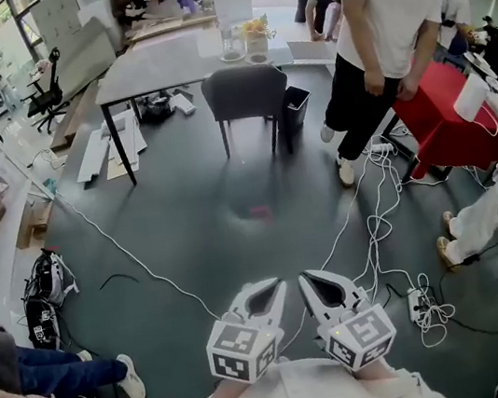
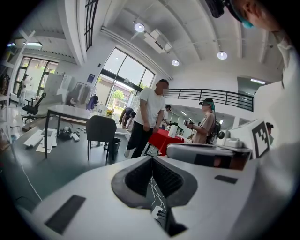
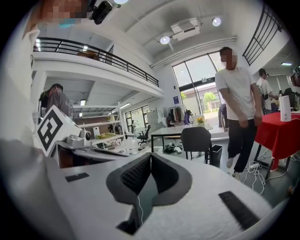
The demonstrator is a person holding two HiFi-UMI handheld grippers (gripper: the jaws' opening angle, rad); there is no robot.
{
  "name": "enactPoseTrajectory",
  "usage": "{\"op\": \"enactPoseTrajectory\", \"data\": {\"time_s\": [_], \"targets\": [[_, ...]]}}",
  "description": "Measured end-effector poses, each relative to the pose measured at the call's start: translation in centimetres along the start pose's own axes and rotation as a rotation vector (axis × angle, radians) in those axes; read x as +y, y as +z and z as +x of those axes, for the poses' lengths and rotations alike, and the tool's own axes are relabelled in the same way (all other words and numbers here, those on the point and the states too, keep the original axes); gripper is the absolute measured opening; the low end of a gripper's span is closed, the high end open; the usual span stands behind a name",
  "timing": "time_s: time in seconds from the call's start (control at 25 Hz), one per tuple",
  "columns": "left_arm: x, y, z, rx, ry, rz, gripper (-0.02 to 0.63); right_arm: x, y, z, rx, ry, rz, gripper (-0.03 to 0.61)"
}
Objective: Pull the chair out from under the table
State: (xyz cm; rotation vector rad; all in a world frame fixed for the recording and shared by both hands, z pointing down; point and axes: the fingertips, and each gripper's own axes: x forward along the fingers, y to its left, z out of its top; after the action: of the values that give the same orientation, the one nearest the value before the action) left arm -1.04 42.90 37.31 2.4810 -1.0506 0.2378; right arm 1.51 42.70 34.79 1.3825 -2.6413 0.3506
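Note:
A dark grey chair [image 1: 245, 92] stands at the near side of a grey table [image 1: 160, 64], its back toward me; it also shows small in the left gripper view as chair [image 2: 101, 130] and in the right gripper view as chair [image 3: 196, 139]. My left gripper [image 1: 278, 283] and right gripper [image 1: 304, 276] hang side by side low in the head view, far short of the chair, over bare floor. Both are shut with nothing between the jaws.
A person in a white shirt [image 1: 380, 39] stands right of the chair beside a red-covered table [image 1: 444, 118]. White cables [image 1: 375, 219] and a power strip [image 1: 418, 305] lie on the floor at right. A small black bin [image 1: 294, 102] sits by the chair. Bags [image 1: 43, 294] lie at left.

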Motion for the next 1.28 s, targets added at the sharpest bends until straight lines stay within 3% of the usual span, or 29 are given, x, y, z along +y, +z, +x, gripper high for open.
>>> {"op": "enactPoseTrajectory", "data": {"time_s": [0.4,0.68,1.12,1.28], "targets": [[11.9,8.1,8.9,-0.004,-0.020,0.044,0.015,-6.9,4.2,13.7,-0.012,-0.010,-0.016,0.003],[20.1,14.5,14.7,-0.011,-0.058,0.087,0.015,-11.7,8.4,23.2,-0.056,-0.067,-0.019,0.003],[26.3,15.6,21.9,0.054,-0.071,0.125,0.015,-17.6,7.7,30.1,0.001,-0.115,0.031,0.003],[28.3,16.9,24.9,0.069,-0.083,0.136,0.015,-20.3,8.5,33.9,-0.010,-0.092,0.073,0.003]]}}
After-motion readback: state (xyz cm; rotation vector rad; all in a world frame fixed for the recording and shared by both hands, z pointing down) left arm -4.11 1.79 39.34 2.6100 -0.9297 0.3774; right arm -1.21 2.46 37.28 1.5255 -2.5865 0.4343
